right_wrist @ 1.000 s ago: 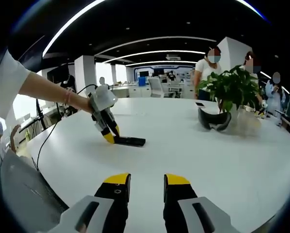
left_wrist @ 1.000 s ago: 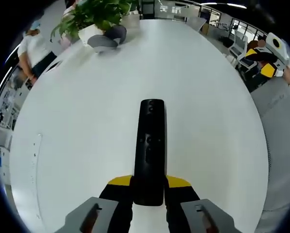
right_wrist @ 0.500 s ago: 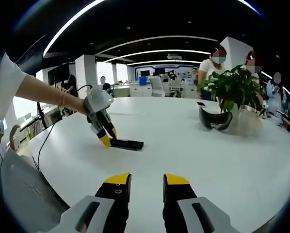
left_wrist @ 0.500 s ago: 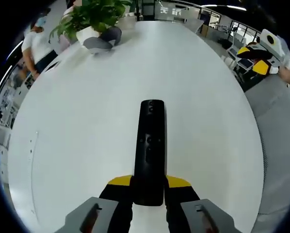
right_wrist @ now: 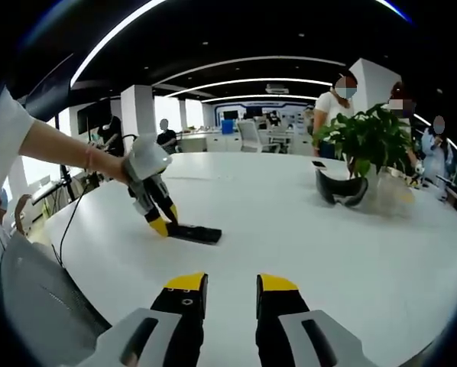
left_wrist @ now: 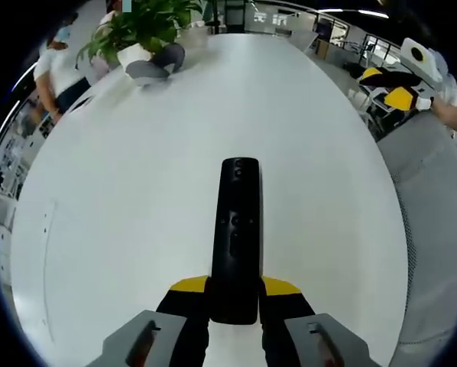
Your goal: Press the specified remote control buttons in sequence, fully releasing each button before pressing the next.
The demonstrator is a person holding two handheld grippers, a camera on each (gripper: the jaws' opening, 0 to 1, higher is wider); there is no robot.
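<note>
In the left gripper view my left gripper (left_wrist: pixel 234 294) pinches the near end of the black remote control (left_wrist: pixel 235 237), its yellow-tipped jaws pressed against the remote's two sides at the bottom centre of the frame. The remote runs straight up the middle of the frame from there, its buttoned face up, over the white surface (left_wrist: pixel 137 199). In the right gripper view the same left gripper (right_wrist: pixel 158 222) sits at the left of the frame, tilted down with its yellow tips at the near-left end of the remote, which lies flat and dark on the surface just right of it.

My right gripper (right_wrist: pixel 230 294) rises from the bottom centre of the right gripper view with its jaws spread a little, a narrow gap between the yellow tips and nothing in it. It hangs well apart from the remote, above the near part of the surface. In the left gripper view it appears at the upper right of the frame, beyond the surface's edge.

A potted plant (right_wrist: pixel 366 141) stands at the right of the right gripper view, with a dark headset (right_wrist: pixel 340 189) lying just beside it on the surface. In the left gripper view both sit at the upper left. People stand behind the plant.
</note>
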